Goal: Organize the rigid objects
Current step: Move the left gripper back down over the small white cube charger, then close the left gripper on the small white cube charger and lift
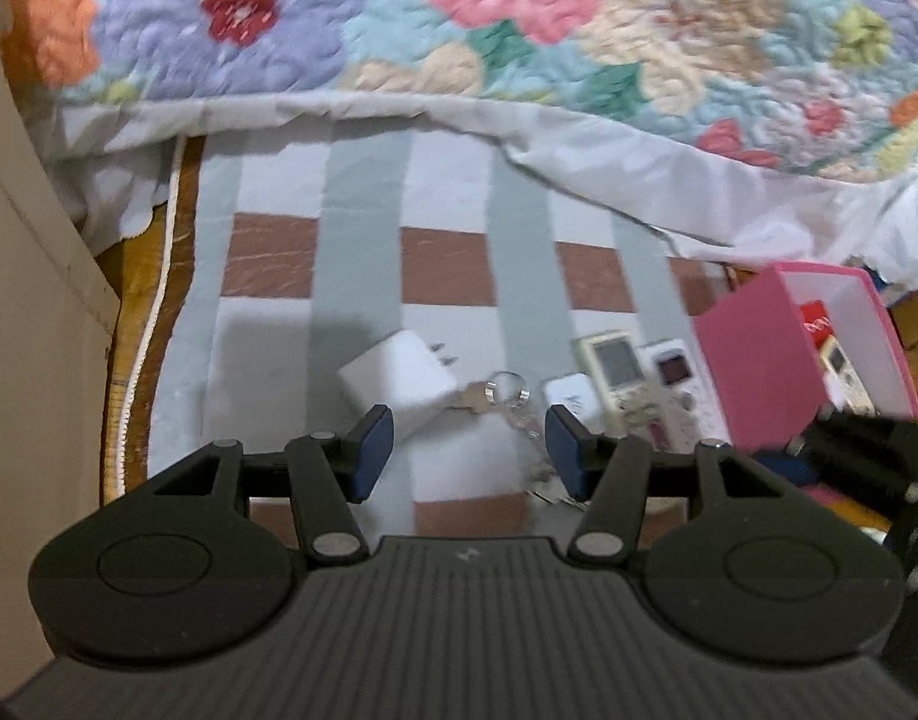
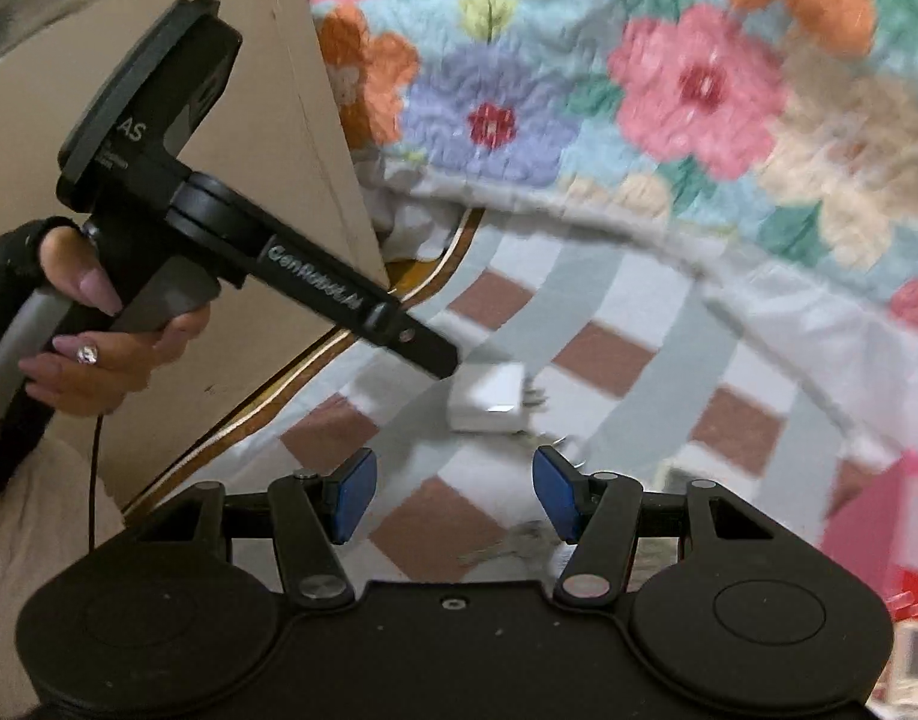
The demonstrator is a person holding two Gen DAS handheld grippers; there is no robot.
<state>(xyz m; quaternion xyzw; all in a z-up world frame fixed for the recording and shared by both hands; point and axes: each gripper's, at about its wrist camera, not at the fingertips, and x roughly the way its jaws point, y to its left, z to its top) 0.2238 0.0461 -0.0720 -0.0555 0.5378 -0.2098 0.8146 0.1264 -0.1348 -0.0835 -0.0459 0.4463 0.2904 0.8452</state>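
Note:
A white plug-in charger [image 1: 399, 378] lies on the checked sheet, just ahead of my open left gripper [image 1: 468, 450]. A key on a metal ring [image 1: 504, 393] lies to its right, then a small white adapter [image 1: 570, 399] and two white remotes [image 1: 615, 363]. A pink box [image 1: 759, 360] at the right holds more remotes. My right gripper [image 2: 453, 495] is open and empty; the charger [image 2: 489, 399] is beyond it, and keys [image 2: 513, 543] lie between its jaws below. The left gripper's body [image 2: 351, 300] shows at the left in the right wrist view.
A floral quilt [image 1: 519, 30] covers the bed behind the checked sheet [image 1: 453, 264]. A beige panel [image 2: 261, 180] stands at the left, with the bed's wooden edge [image 1: 141, 312] beside it.

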